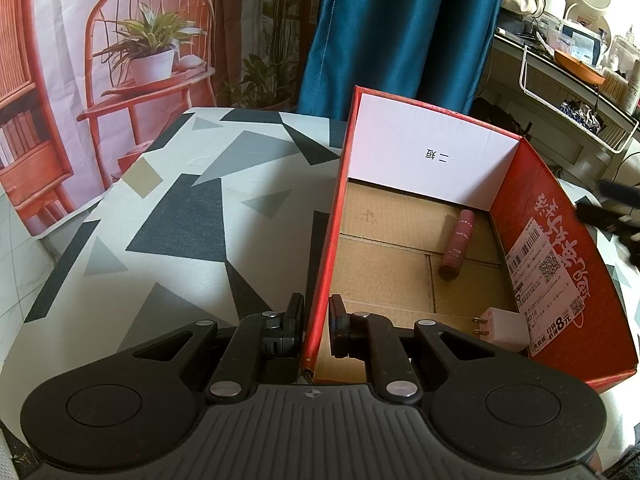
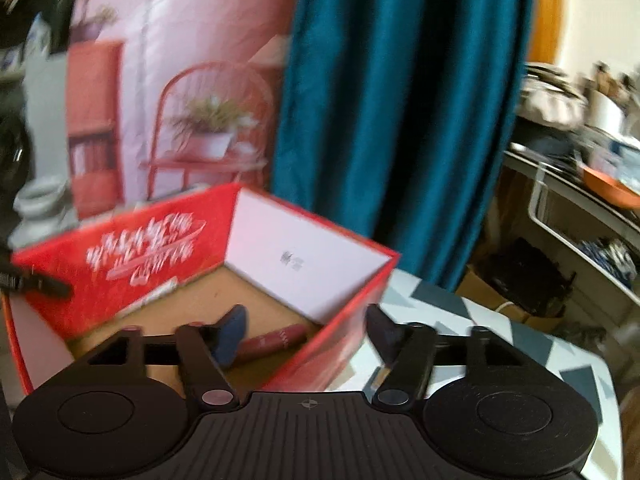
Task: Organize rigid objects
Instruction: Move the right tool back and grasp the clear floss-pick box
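A red cardboard box point(image 1: 560, 248) stands open on the patterned table. On its floor lie a dark pink lipstick tube point(image 1: 458, 242) and a white charger plug point(image 1: 506, 330). My left gripper point(image 1: 316, 312) is shut on the box's left wall, one finger outside and one inside. In the blurred right wrist view my right gripper point(image 2: 306, 330) stands open over the near corner of the red box point(image 2: 140, 260). Its left finger is above the box floor, its right finger is outside the wall, and nothing is pinched. The lipstick tube point(image 2: 276, 340) lies just beyond its left finger.
A tablecloth with grey and black shapes point(image 1: 180, 220) covers the table left of the box. A blue curtain point(image 1: 400, 40) and a printed backdrop hang behind. A cluttered shelf point(image 1: 580, 80) stands at the right. A white vase point(image 2: 40, 208) sits beyond the box.
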Demonstrator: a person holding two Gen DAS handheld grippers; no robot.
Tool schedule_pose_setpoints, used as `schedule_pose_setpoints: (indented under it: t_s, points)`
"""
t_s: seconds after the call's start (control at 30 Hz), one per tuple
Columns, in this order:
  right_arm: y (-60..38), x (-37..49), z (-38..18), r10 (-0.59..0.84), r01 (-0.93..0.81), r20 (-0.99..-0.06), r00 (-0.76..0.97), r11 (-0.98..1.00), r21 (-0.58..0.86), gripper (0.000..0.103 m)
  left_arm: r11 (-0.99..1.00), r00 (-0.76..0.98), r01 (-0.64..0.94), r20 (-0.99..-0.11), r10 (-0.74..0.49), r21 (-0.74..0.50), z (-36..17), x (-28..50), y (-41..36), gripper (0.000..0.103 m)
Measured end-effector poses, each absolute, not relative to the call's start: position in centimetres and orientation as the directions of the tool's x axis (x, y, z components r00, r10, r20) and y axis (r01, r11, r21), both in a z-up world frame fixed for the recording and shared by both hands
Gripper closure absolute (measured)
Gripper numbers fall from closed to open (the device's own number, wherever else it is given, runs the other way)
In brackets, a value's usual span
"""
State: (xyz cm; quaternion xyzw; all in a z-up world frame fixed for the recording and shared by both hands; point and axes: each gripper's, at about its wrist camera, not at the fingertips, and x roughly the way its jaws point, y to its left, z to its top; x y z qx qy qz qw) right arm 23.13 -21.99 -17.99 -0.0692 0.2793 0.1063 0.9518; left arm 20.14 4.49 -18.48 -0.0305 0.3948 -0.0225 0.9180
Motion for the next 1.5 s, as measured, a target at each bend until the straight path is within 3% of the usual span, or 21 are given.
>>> schedule_pose_setpoints:
  t_s: [0.07,0.13,0.4,0.8,1.1,1.23,1.5]
  points:
    - [-23.4,22.3,-17.5,0.150,-0.182,-0.497,0.855,0.983,-0.015,0.001,0.997,0.687,0.017,-0.724,-0.065,-0.073,-18.5,20.1,4.5,0.089]
    - [-25.0,21.7,-17.3,0.113,-0.115,-0.468,0.876,0.993,0.024,0.000,0.997,0.685,0.018,-0.725,-0.064,-0.071,-18.4,20.1,4.5,0.089]
    - [-29.6,21.4,-18.5,-0.074,0.095,-0.513,0.855,0.995,0.015,0.000,0.997,0.685,0.019,-0.726,-0.065,-0.072,-18.3,20.1,4.6,0.089]
    - [-29.1,19.0,-26.4,-0.120,0.197,-0.633,0.765,0.979,0.053,0.001,0.997,0.684,0.021,-0.726,-0.064,-0.069,-18.3,20.1,4.6,0.089]
    - [-27.2,19.8,-29.6,-0.037,0.151,-0.710,0.704,0.984,0.098,0.026,0.998,0.685,0.021,-0.726,-0.063,-0.066,-18.3,20.2,4.6,0.089]
    - [-27.1,19.7,-30.0,-0.047,0.163,-0.718,0.695,0.982,0.093,0.042,0.998,0.685,0.022,-0.726,-0.062,-0.065,-18.3,20.2,4.6,0.089]
    - [-27.9,18.8,-29.9,-0.065,0.181,-0.707,0.704,0.979,0.090,0.048,0.998,0.686,0.023,-0.725,-0.062,-0.064,-18.4,20.2,4.6,0.089]
